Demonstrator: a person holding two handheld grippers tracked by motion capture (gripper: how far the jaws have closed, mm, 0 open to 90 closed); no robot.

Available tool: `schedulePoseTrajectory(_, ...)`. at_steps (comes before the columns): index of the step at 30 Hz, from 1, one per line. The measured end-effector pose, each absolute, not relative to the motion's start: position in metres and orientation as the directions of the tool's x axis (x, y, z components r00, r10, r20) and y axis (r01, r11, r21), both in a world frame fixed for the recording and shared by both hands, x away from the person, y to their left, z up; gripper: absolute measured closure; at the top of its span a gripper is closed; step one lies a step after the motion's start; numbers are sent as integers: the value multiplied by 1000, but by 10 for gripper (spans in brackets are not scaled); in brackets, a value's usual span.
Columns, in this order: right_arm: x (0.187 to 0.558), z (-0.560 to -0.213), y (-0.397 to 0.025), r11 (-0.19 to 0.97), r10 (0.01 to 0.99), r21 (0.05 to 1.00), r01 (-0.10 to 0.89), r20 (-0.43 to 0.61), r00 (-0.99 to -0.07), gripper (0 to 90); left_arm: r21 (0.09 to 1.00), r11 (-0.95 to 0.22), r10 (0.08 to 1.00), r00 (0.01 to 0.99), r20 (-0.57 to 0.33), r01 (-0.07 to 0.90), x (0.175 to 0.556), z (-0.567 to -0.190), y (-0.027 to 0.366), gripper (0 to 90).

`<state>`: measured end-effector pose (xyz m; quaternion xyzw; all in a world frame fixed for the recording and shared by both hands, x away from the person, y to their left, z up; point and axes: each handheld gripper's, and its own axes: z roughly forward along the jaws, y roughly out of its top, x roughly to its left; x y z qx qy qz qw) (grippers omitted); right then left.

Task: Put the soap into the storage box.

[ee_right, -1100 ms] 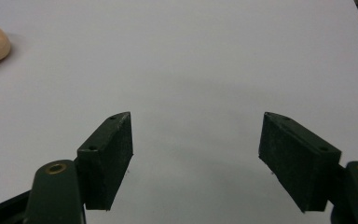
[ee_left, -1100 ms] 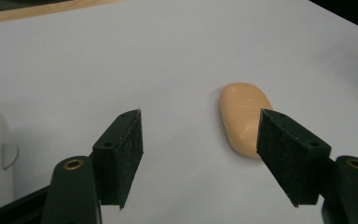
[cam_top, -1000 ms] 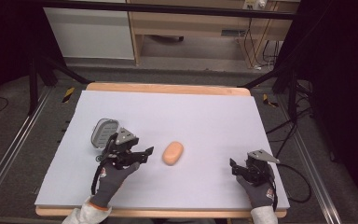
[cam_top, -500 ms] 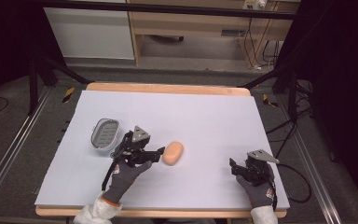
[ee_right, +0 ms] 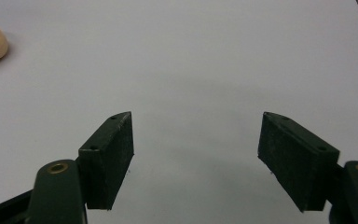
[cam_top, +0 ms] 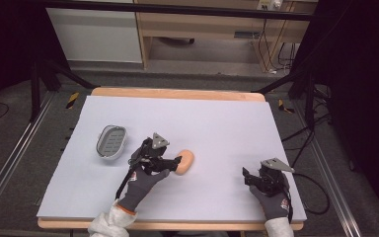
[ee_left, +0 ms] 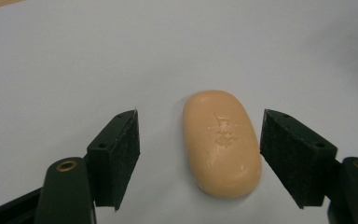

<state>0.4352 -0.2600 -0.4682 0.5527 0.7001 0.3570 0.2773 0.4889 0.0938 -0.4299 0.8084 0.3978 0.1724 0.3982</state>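
Straddling soap bar (ee_left: 222, 142) | left gripper (ee_left: 199, 154) spread | right gripper (ee_right: 196, 156) spread | soap dish (cam_top: 111, 141) near

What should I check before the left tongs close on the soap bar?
1. Left tongs open wide enough: ok, both jaws stand apart.
2. Soap bar between the jaws: ok, though it lies nearer the right-hand jaw in the left gripper view.
3. Jaws not yet touching the soap: ok on the left-hand side; the other side is too close to tell.
4. Soap lying flat on the white table cover: ok.
5. Soap dish free to take the bar: ok, it looks empty.
6. Right tongs out of the way: ok, open and well off to the side.
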Motion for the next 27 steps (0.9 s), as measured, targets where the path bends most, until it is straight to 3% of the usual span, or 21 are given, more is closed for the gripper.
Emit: schedulePoseTrajectory(27, 435, -468, -260, 133, 971, 804, 580, 11, -238, 283, 719, -450, 775, 631, 20, 530, 505, -453, 63, 262)
